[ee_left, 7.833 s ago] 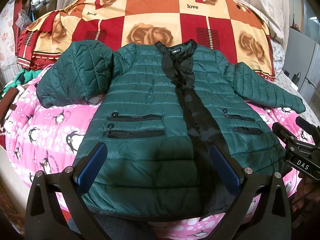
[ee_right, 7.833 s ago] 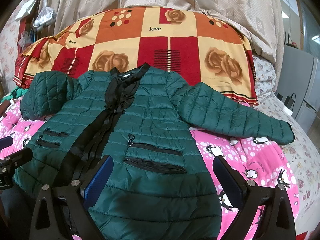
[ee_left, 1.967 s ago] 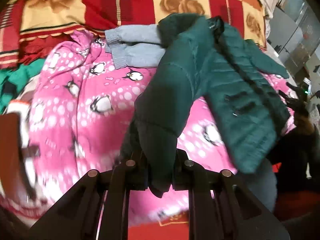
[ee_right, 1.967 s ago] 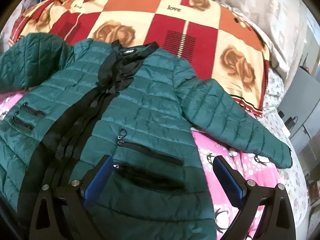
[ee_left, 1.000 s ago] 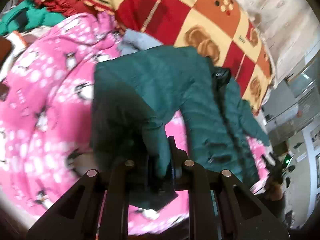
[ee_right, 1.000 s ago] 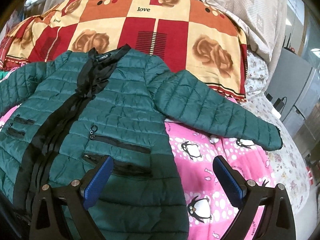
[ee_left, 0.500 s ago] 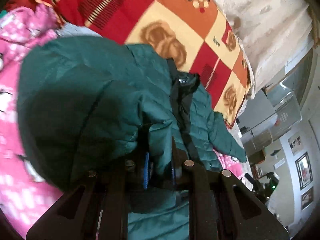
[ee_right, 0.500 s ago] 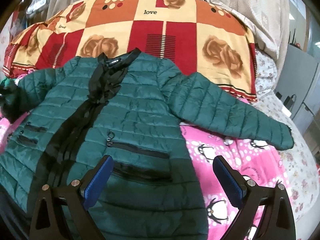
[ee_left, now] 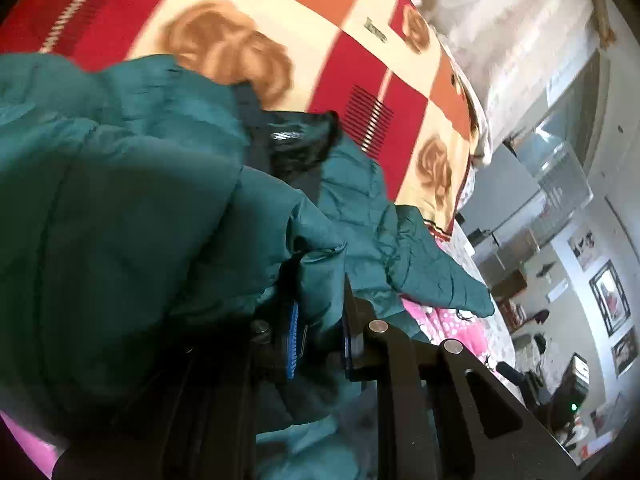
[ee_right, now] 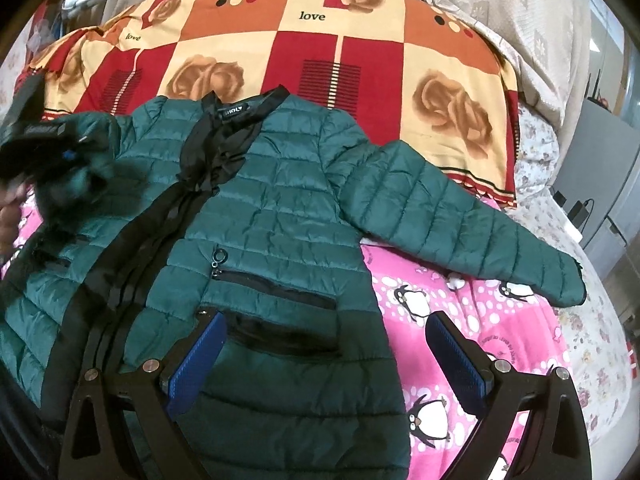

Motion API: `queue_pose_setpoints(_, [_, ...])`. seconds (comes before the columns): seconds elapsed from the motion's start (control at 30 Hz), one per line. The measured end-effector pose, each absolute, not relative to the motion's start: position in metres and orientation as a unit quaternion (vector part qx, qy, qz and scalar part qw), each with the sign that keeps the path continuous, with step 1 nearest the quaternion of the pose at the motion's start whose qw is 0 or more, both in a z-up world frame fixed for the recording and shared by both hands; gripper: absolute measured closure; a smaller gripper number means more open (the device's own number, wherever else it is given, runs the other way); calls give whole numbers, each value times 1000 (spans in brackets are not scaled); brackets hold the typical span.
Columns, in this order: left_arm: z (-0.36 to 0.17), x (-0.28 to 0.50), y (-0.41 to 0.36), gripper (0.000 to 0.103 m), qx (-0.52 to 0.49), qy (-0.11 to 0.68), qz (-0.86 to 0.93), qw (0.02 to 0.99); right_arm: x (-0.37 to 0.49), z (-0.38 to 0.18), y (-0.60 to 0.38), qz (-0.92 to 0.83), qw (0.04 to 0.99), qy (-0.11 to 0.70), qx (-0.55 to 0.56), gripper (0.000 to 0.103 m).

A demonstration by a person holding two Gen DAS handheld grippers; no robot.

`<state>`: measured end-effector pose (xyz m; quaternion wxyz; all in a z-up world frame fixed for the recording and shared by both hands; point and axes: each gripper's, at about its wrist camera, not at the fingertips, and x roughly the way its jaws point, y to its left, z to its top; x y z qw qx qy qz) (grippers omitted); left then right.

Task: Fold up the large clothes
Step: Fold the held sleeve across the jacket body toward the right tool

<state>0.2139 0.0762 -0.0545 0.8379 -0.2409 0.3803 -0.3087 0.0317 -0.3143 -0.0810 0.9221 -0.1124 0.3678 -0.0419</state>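
A dark green quilted jacket [ee_right: 280, 216] with a black front placket lies face up on the bed. My left gripper [ee_left: 318, 332] is shut on the cuff of the jacket's left sleeve [ee_left: 120, 216] and holds it up over the jacket's chest near the black collar [ee_left: 296, 144]. In the right wrist view the left gripper [ee_right: 60, 152] shows blurred at the left edge with the sleeve. My right gripper [ee_right: 320, 356] is open and empty above the jacket's lower right front. The other sleeve [ee_right: 472, 216] lies stretched out to the right.
A pink penguin-print bedsheet [ee_right: 480, 320] covers the bed. A red, orange and cream rose-patterned blanket [ee_right: 320, 48] is bunched behind the jacket. A grey cabinet [ee_right: 604, 152] and room furniture stand beyond the bed's right side.
My left gripper has carried the held sleeve from the bed's left side in over the jacket's chest. The right gripper has stayed open, shifting only slightly.
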Motion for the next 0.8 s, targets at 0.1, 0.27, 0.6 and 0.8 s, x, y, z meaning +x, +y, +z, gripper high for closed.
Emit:
queue_pose_setpoints(0.1, [-60,229,48,89,-224,386,-320,835,27,-80,-323,-43,923,367,-110,4])
queue_pose_setpoints(0.27, [-72,251,7,89,-193,401,-329,833,19,-80,-346,-53,923,369,-94,4])
queue_pose_setpoints(0.6, [-62,292,-95,89,-132,403,-377,824,24,-104,-417,-164,902,393,-71,4])
queue_pose_setpoints(0.8, [-58,307,-141,89,-126,401,-400,815,31,-113,-448,-194,894,401,-52,4])
